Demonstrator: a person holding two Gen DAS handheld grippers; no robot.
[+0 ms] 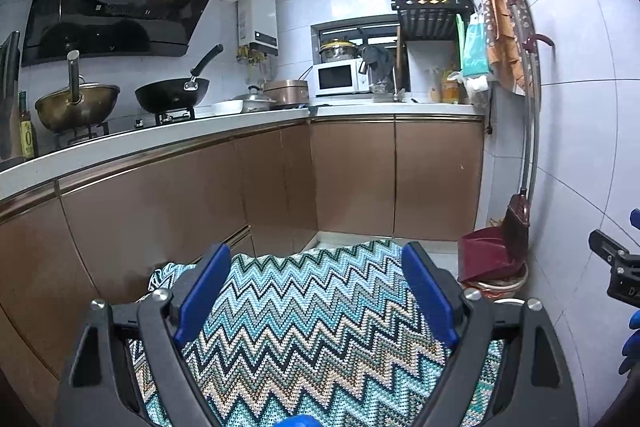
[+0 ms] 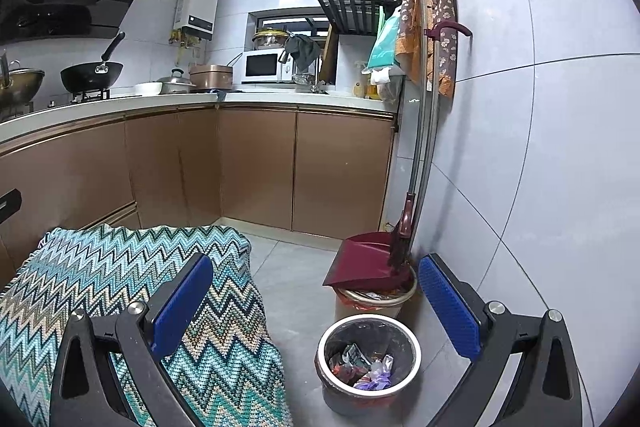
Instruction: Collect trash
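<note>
Two bins stand on the grey tile floor, and the nearer one, a round grey plastic trash bin with a pale rim (image 2: 370,363), is my landmark. Inside it lies the trash, a loose heap of crumpled wrappers and a bit of purple film (image 2: 362,367), settled at the bottom. Just behind the bin stands a second, tan bin with an orange liner (image 2: 372,301), and a dark red plastic dustpan (image 2: 360,261) rests across its top, with a red-handled broom (image 2: 404,227) leaning on the wall there. To the left of the grey bin, close beside it, hangs a teal zigzag knitted cloth (image 2: 132,275) draped over some low piece of furniture.

The right gripper (image 2: 316,311) hovers above and in front of the grey bin, its blue pads spread wide, holding nothing. The left gripper (image 1: 316,291) hangs over the cloth, further left of the bin, also spread wide and empty.

By my reckoning the wrappers are feather-light, soft and crinkly, and likely slick, so a pinch would crush them without harm but might let them slip. If the bin itself is to be lifted, it looks stiff and light, and the rim on the near side seems the natural place to grip. No liner edge shows clearly enough for me to say whether a bag could be drawn out.
</note>
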